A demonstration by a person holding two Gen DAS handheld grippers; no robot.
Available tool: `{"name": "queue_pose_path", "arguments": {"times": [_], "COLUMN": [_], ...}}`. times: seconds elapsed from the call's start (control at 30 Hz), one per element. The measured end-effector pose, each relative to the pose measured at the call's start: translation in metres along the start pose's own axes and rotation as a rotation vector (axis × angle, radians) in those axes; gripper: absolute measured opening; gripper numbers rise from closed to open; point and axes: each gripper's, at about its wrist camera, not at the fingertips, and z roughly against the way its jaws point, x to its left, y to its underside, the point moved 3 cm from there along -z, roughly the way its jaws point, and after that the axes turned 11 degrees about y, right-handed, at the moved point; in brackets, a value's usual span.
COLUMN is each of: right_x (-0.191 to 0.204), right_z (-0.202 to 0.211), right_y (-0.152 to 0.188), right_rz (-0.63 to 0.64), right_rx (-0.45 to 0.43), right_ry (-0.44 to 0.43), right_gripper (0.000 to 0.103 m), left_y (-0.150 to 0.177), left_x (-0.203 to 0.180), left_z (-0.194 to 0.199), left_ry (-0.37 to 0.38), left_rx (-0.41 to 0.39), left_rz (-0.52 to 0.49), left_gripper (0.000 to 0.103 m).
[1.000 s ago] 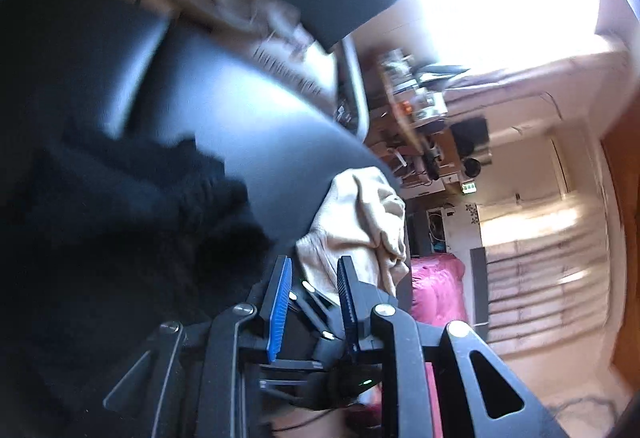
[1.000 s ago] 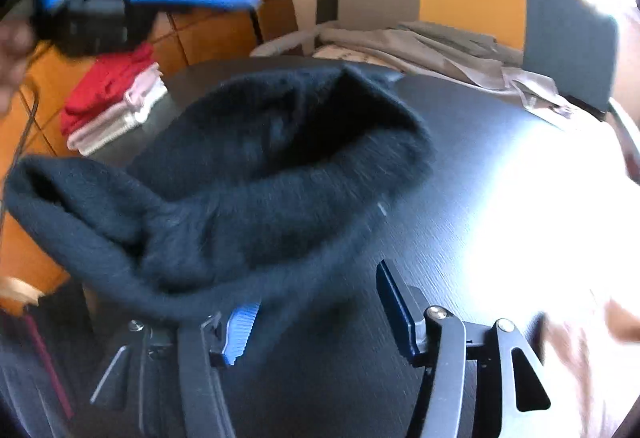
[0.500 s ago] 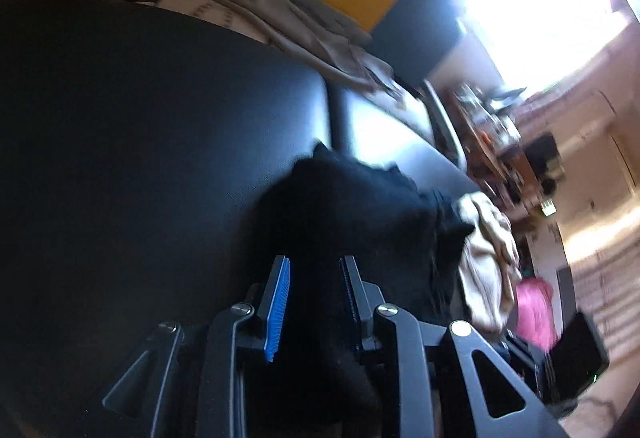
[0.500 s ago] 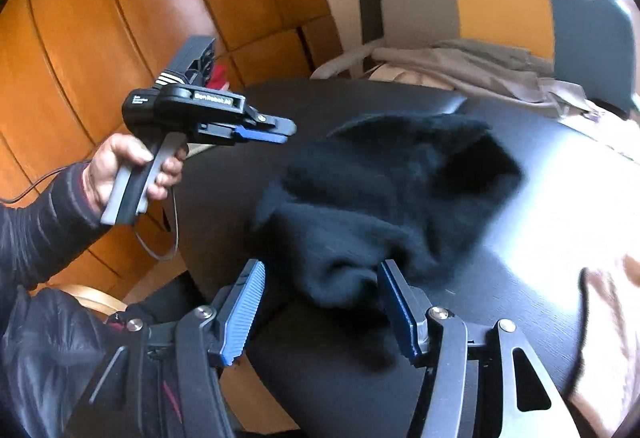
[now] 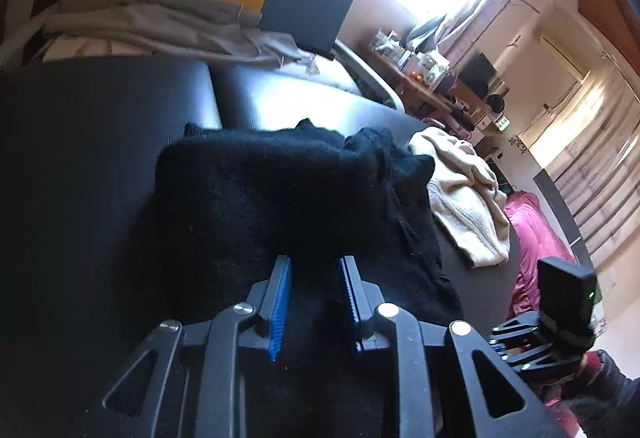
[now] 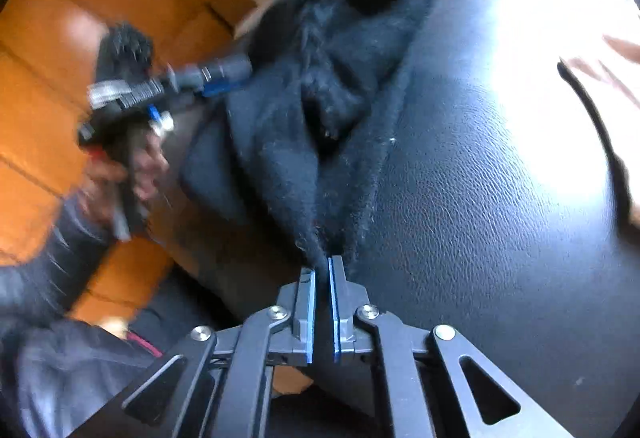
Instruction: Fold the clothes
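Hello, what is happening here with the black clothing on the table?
A person is folding a black garment on a dark table, with a hand-held gripper in each hand. The right gripper is pinched shut on one edge of it. The left gripper has cloth between its jaws at another edge. A beige garment lies beside it.

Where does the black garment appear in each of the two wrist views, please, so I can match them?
Left wrist: the black garment fills the centre, running down between the left gripper fingers.
Right wrist: upper centre, narrowing down to the right gripper, which pinches its edge.
Shared landmark: the black table.
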Motion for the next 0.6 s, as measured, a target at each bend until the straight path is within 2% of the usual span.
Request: {"name": "queue_pose_path", "arguments": {"times": [0.03, 0.13, 0.2, 0.27, 0.3, 0.5, 0.6], "right_x": [0.000, -0.001, -0.006, -0.010, -0.010, -0.030, -0.036], "right_z": [0.007, 0.027, 0.037, 0.036, 0.033, -0.001, -0.016], "right_y": [0.000, -0.013, -0.035, -0.060, -0.071, -0.120, -0.134], "right_rz": [-0.002, 0.006, -0.023, -0.038, -0.042, -0.163, -0.232], "right_rx": [-0.018, -0.092, -0.169, -0.242, -0.267, -0.305, -0.289], "right_ry": [0.001, 0.009, 0.010, 0.028, 0.057, 0.134, 0.108], "right_gripper": [0.011, 0.011, 0.026, 0.061, 0.066, 0.068, 0.067], "left_y": [0.001, 0.005, 0.011, 0.020, 0.024, 0.042, 0.046], "left_x": [-0.001, -0.005, -0.009, -0.010, -0.010, -0.013, -0.016], "left_z": [0.005, 0.024, 0.033, 0.037, 0.039, 0.041, 0.042], "left_ry": [-0.002, 0.005, 0.006, 0.008, 0.010, 0.008, 0.002], "left_rx": [-0.010, -0.062, -0.098, -0.113, -0.118, -0.105, -0.106], "left_rz": [0.000, 0.005, -0.004, -0.002, 0.000, -0.041, -0.076], "left_gripper": [0.024, 0.024, 0.024, 0.024, 0.024, 0.024, 0.024]}}
